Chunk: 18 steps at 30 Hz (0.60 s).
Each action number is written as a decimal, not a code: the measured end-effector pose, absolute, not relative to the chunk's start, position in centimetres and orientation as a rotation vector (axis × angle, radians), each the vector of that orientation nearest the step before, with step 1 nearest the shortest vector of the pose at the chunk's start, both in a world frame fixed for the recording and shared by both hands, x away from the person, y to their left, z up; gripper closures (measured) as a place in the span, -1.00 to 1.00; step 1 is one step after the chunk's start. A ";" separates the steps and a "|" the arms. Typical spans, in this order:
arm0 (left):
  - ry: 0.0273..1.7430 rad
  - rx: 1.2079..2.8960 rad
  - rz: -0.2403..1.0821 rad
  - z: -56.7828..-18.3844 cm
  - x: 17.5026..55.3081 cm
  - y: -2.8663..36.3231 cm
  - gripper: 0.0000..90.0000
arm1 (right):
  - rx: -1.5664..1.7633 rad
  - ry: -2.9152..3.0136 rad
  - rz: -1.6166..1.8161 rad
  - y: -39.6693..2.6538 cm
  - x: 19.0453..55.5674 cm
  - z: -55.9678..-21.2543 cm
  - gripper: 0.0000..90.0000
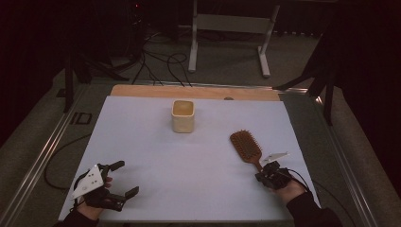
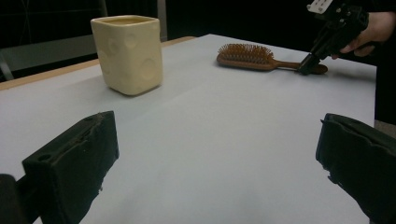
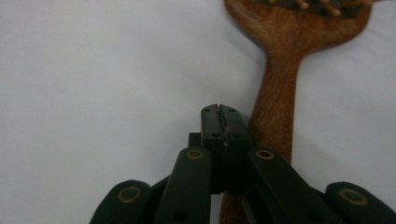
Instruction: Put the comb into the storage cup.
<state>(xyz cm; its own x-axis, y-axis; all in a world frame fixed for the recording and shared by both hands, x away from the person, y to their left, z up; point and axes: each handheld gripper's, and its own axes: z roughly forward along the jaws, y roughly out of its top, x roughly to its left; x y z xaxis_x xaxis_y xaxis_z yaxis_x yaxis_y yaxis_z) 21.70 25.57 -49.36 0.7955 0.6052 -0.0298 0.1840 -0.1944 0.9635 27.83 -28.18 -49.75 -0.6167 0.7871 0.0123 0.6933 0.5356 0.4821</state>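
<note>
A wooden paddle hairbrush point(image 1: 246, 145) lies bristles up at the right of the white sheet, its handle point(image 3: 275, 107) pointing toward the person. My right gripper point(image 1: 260, 176) is shut, with its tips point(image 3: 220, 112) just left of the handle's end and nothing between them. From the left gripper view the right gripper point(image 2: 306, 69) points down at the handle of the hairbrush point(image 2: 247, 55). My left gripper point(image 1: 127, 177) rests open at the near left corner, its jaws wide apart point(image 2: 215, 119) and empty.
A cream square cup point(image 1: 183, 116) point(image 2: 128, 53) with round dimples stands upright at the back middle. The white sheet point(image 1: 189, 165) covers a wooden table whose far edge point(image 1: 142, 91) shows. Cables and a white stand point(image 1: 227, 28) are on the floor beyond.
</note>
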 end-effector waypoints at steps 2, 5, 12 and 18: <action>0.615 1.759 0.428 -49.4 21.7 25.6 -1.00 | 1.262 2.561 0.667 -28.4 27.9 -49.7 1.00; 0.614 1.760 0.429 -49.4 21.7 25.6 -1.00 | 1.262 2.556 0.644 -28.6 28.0 -49.8 1.00; 0.610 1.758 0.427 -49.3 21.6 25.5 -1.00 | 1.292 2.542 0.627 -29.4 28.4 -49.8 1.00; 0.613 1.755 0.427 -49.3 21.7 25.5 -1.00 | 1.264 2.548 0.645 -29.1 28.2 -49.4 1.00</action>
